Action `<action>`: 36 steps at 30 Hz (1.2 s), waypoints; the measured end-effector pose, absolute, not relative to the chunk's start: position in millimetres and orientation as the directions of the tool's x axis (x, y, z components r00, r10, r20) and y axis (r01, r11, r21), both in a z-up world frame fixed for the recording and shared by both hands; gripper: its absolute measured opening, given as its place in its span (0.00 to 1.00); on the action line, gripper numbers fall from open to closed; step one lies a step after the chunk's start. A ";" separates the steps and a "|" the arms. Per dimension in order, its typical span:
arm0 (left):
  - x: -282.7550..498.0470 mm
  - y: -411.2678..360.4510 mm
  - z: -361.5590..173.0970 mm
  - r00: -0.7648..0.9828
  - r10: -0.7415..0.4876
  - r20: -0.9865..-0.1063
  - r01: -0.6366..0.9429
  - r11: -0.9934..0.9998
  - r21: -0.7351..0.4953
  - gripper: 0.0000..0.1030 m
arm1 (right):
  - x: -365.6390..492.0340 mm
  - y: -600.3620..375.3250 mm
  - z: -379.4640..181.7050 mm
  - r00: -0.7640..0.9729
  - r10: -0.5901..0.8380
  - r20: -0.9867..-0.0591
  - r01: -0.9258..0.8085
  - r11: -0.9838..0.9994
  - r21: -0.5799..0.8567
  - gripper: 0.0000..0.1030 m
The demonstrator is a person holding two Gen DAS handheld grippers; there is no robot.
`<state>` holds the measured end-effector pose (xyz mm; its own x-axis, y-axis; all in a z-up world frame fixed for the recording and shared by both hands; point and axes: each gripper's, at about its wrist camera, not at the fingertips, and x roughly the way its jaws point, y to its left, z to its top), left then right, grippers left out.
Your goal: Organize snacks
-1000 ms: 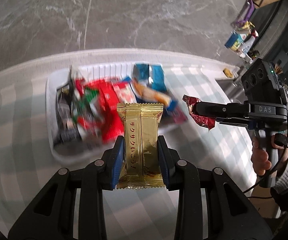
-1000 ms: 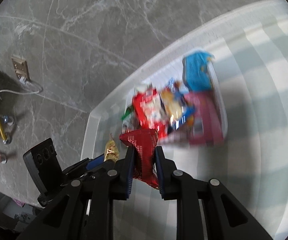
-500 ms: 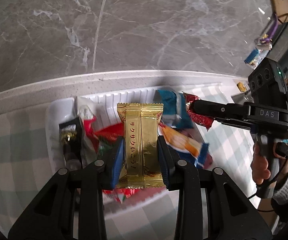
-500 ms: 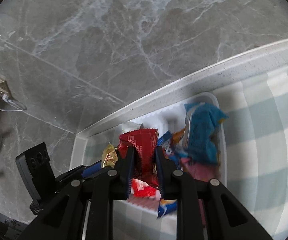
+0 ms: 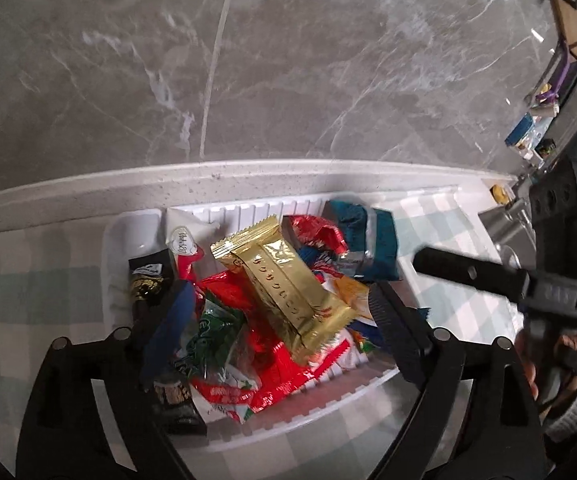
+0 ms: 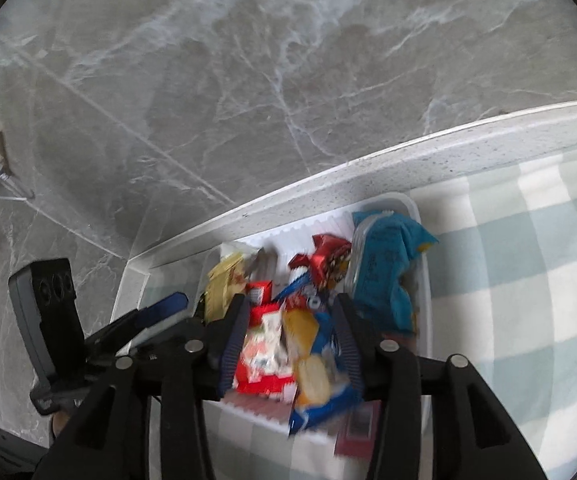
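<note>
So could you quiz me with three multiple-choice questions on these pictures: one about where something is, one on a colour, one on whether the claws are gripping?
1. Where is the gold packet?
A. on top of the pile in the white tray
B. on the checked cloth
C. on the floor

2. What colour is the crumpled packet at the tray's right end?
A. green
B. blue
C. pink

3. How is the left gripper?
A. shut on the gold packet
B. open
C. out of view

Answers: A, it lies on the other snacks; B, plainly blue; B, its fingers are spread apart.

Glossy gold foil wrapper, shiny crinkled red wrapper, ribbed white plastic tray, matt checked cloth, polished grey marble wall
</note>
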<state>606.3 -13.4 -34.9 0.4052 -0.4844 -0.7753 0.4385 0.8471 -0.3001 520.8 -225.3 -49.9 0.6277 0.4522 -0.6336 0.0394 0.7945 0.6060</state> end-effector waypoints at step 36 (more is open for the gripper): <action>341.0 -48.8 116.9 0.640 -0.429 -0.637 0.554 0.833 -0.005 0.93 | 261.5 -180.1 52.3 0.810 0.058 -0.583 0.091 0.970 0.223 0.69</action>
<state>341.0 -48.8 116.9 0.6401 -0.4295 -0.6370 0.5537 0.8327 -0.0050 261.5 -180.1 52.3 0.8104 0.0578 -0.5830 0.0914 0.9704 0.2233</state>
